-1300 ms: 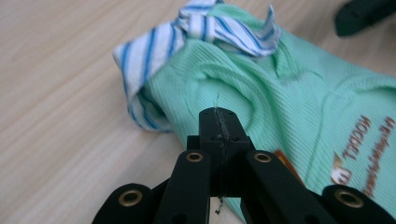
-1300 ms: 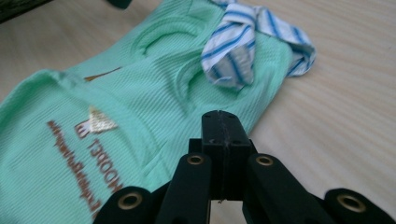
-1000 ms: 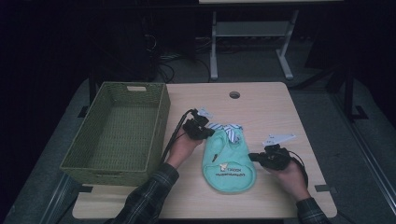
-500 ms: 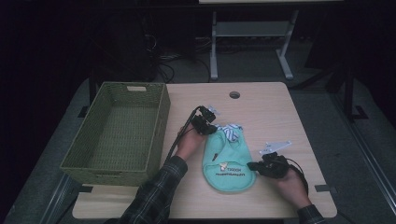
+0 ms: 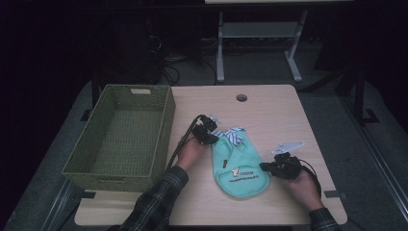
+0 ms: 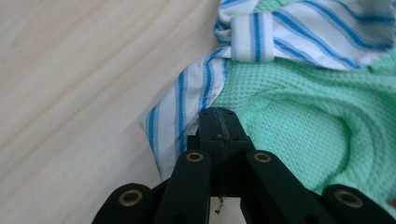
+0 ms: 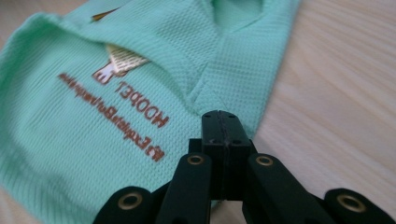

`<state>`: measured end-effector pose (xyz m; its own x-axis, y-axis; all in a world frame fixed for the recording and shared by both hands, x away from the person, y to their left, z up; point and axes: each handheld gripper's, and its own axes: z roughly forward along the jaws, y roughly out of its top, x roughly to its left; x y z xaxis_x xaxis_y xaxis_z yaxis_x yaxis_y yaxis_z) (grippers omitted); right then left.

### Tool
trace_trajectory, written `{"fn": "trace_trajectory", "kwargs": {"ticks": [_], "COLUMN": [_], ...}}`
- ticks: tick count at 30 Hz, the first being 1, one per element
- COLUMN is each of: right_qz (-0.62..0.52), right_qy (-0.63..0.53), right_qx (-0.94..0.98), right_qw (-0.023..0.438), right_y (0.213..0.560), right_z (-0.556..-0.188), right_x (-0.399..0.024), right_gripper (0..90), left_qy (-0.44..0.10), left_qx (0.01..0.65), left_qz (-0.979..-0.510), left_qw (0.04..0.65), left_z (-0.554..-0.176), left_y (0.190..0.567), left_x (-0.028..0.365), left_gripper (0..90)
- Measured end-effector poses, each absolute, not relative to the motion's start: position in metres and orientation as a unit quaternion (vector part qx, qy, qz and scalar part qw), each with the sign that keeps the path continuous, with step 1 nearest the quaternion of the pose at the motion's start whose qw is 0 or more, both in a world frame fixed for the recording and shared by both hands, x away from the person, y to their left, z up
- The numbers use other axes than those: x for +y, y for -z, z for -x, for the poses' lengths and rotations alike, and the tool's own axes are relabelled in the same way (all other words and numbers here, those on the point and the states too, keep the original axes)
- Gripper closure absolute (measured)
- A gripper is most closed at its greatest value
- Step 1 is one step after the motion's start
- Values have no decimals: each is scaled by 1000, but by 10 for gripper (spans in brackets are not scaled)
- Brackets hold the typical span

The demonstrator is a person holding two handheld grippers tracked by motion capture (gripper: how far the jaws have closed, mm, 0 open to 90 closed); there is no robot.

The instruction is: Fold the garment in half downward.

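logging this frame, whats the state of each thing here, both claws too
left claw: shut on the striped trim
right claw: shut on the green garment's edge
green garment: lying flat on the table, printed side up
striped trim: at the garment's far end, bunched
basket: upright, empty
table: bare wood, round hole near far edge

Mint-green garment (image 5: 239, 166), blue-striped white trim (image 6: 196, 93)

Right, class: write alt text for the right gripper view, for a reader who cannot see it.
The right gripper has its two black jaws closed on the edge of a mint-green knitted garment lying on a pale wooden table. Brown printed lettering, seen upside down, runs across the fabric.
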<state>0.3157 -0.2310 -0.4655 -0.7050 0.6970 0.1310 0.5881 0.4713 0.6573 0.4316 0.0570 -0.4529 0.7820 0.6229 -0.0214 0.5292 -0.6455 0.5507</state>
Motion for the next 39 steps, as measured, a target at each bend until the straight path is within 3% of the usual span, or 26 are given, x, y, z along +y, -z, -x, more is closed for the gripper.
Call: {"fn": "trace_trajectory", "kwargs": {"ticks": [19,28,33,39], "right_qz": [-406,-390,-369,-347], "right_qy": [-349,-368,-391,-401], "right_qx": [839,839,839,845], "right_qw": [96,96,88,74], "right_y": [466,458,451,451], "right_z": [-342,-339,-336,-334], "right_x": [-249,-240,-222,-195], "right_gripper": [898,899,899,899], "left_qy": [-39,-36,-48,-66], "left_qx": [296,293,299,308], "left_qz": [-907,-896,-891,-882], "left_qw": [297,331,338,350], "left_z": [-356,-349,-351,-359], "left_y": [454,441,435,429], "left_x": [78,83,86,88], "left_gripper": [898,894,830,657]}}
